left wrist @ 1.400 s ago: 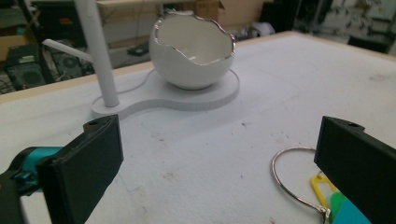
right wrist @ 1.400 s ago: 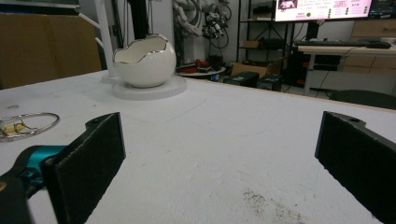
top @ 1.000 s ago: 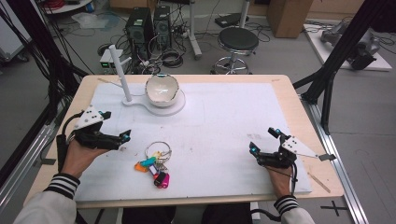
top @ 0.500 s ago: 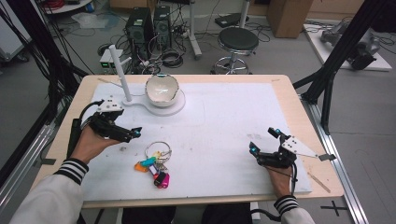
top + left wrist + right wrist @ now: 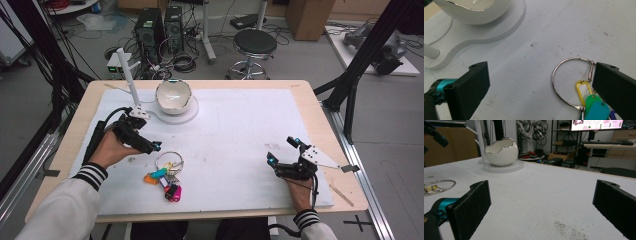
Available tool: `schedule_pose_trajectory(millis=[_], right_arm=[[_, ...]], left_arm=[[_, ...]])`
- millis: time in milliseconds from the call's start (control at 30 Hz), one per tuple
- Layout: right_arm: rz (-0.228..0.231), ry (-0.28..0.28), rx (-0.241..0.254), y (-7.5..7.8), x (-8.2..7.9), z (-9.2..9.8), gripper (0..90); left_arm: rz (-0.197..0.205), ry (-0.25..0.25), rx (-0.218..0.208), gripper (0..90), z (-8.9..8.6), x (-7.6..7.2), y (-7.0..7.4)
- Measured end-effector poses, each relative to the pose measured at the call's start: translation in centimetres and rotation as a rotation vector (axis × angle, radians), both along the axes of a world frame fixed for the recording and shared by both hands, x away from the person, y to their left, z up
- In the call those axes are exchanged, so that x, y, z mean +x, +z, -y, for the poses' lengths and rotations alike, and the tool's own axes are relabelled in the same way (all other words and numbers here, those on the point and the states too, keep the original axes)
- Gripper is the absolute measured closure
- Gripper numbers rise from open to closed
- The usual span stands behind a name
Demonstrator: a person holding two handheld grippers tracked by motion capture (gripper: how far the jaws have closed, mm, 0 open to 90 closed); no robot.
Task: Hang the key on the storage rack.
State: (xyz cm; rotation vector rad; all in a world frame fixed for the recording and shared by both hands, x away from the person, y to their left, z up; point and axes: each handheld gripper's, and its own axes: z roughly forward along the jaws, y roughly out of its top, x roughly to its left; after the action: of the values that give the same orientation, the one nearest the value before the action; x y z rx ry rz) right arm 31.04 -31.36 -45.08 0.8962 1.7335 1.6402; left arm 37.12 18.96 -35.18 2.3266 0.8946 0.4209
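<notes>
A metal key ring (image 5: pixel 169 161) with coloured tags (image 5: pixel 163 178) lies on the white mat, left of centre. My left gripper (image 5: pixel 150 142) is just left of the ring and stands open. In the left gripper view the ring (image 5: pixel 553 75) lies between the spread jaws, close to the right-hand one, with yellow, green and blue tags (image 5: pixel 593 102) beneath it. My right gripper (image 5: pixel 281 151) rests near the mat's right front, open and empty. The right gripper view shows its jaws wide apart over bare mat (image 5: pixel 541 192), with the ring (image 5: pixel 439 184) far to the left.
A white egg-shaped bowl (image 5: pixel 173 95) sits on a flat white base (image 5: pixel 186 116) at the back left, beside an upright white post (image 5: pixel 127 75). The bowl (image 5: pixel 474 12) is above my left jaw. The mat (image 5: pixel 240 130) covers most of the wooden table.
My left gripper has moved forward and to the right, from the table's left side up to the key ring. The right gripper has stayed still.
</notes>
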Motion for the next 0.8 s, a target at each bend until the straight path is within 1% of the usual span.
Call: schedule_pose_trajectory(millis=[33, 67, 167, 233, 300, 333, 400, 467, 533, 600, 633, 667, 767, 800], right_arm=[[0.000, 0.000, 0.000, 0.0, 0.0, 0.0, 1.2], [-0.006, 0.001, 0.003, 0.0, -0.1, 0.0, 1.1], [-0.004, 0.002, 0.001, 0.0, 0.0, 0.0, 1.2], [-0.004, 0.002, 0.001, 0.0, 0.0, 0.0, 1.1], [-0.004, 0.002, 0.001, 0.0, 0.0, 0.0, 1.2], [-0.004, 0.002, 0.001, 0.0, 0.0, 0.0, 1.1], [-0.004, 0.002, 0.001, 0.0, 0.0, 0.0, 1.1], [-0.005, 0.001, 0.001, 0.0, 0.0, 0.0, 1.1], [-0.005, 0.001, 0.001, 0.0, 0.0, 0.0, 1.1], [-0.004, 0.000, 0.000, 0.0, 0.0, 0.0, 1.1], [-0.005, 0.000, 0.001, 0.0, 0.0, 0.0, 1.1], [-0.001, -0.002, -0.001, 0.0, 0.0, 0.0, 1.1], [0.002, -0.003, -0.002, 0.0, 0.0, 0.0, 1.1], [0.001, -0.002, -0.002, 0.0, 0.0, 0.0, 1.1]], left_arm=[[0.000, 0.000, 0.000, 2.2, 0.0, 0.0, 0.0], [-0.012, -0.004, 0.009, 2.2, 0.1, 0.1, -0.1], [-0.049, -0.005, 0.031, 2.2, 0.6, 0.5, -0.4], [-0.066, -0.005, 0.052, 2.2, 1.0, 0.7, -0.6], [-0.082, -0.002, 0.059, 2.2, 1.3, 0.9, -0.8], [-0.095, -0.005, 0.071, 2.2, 1.4, 1.0, -0.8], [-0.112, -0.004, 0.078, 5.8, 1.6, 1.2, -0.9], [-0.138, -0.007, 0.082, 6.7, 1.8, 1.4, -1.1], [-0.156, -0.007, 0.097, 6.9, 1.8, 1.6, -1.4], [-0.168, -0.003, 0.101, 7.0, 1.9, 1.7, -1.6], [-0.186, 0.004, 0.103, 7.4, 1.9, 1.9, -1.8], [-0.186, 0.004, 0.103, 7.7, 1.9, 1.9, -1.8], [-0.207, 0.008, 0.119, 8.2, 2.0, 2.0, -2.0], [-0.208, 0.007, 0.130, 8.3, 2.1, 2.0, -2.0]])
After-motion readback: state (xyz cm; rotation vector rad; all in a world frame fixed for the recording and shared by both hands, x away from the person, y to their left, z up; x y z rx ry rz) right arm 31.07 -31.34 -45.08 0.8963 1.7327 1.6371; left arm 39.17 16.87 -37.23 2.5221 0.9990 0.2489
